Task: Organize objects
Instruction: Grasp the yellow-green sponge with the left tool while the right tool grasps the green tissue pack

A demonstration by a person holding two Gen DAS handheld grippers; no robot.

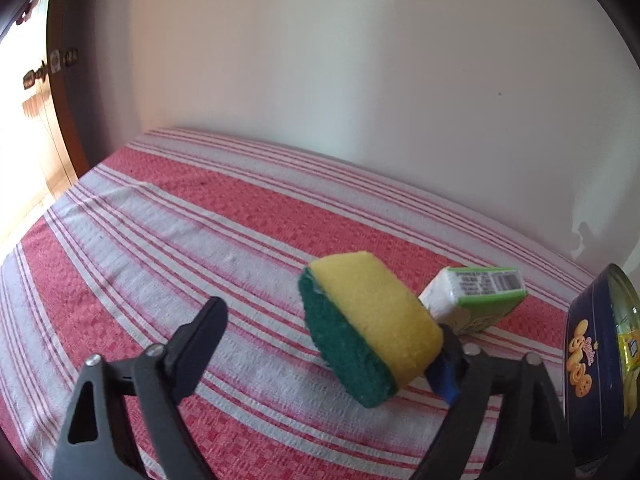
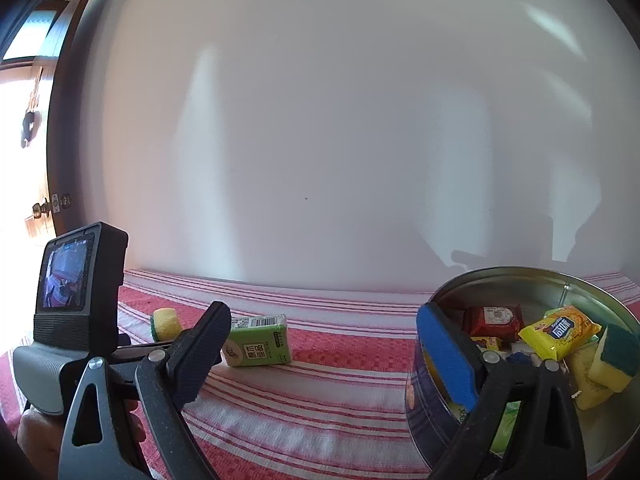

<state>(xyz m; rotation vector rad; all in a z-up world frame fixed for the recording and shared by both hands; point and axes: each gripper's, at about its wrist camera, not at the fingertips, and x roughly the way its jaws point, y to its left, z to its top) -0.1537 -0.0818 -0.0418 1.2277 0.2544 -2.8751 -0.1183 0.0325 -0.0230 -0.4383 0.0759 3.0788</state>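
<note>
Already the round tin point(image 2: 520, 280) holds most of the load: a red packet point(image 2: 494, 320), a yellow snack bag point(image 2: 560, 332), a sponge point(image 2: 612, 360) and other small packs lie inside it. Two things are left on the striped cloth point(image 1: 200, 240), by my reading: a yellow-and-green sponge point(image 1: 368, 328) and a green-and-white carton point(image 1: 476, 296), which lies just behind the sponge and seems to touch it.

From the left wrist view, that sponge sits tilted between the fingers of the left gripper point(image 1: 332, 328), its yellow end against the blue-padded right finger point(image 1: 444, 380), while the left finger point(image 1: 200, 344) stands well apart from its green face. So the jaws are spread and not pressing it; I cannot tell whether the sponge rests on the cloth or is partly propped. The tin's dark blue wall shows at the right edge of this view, near the carton.

The right gripper point(image 2: 324, 352) is also wide apart and empty, its blue-padded finger in front of the tin's rim, the carton seen between its fingers further back. Judging by this, the sponge is the next pick, then the carton.
</note>
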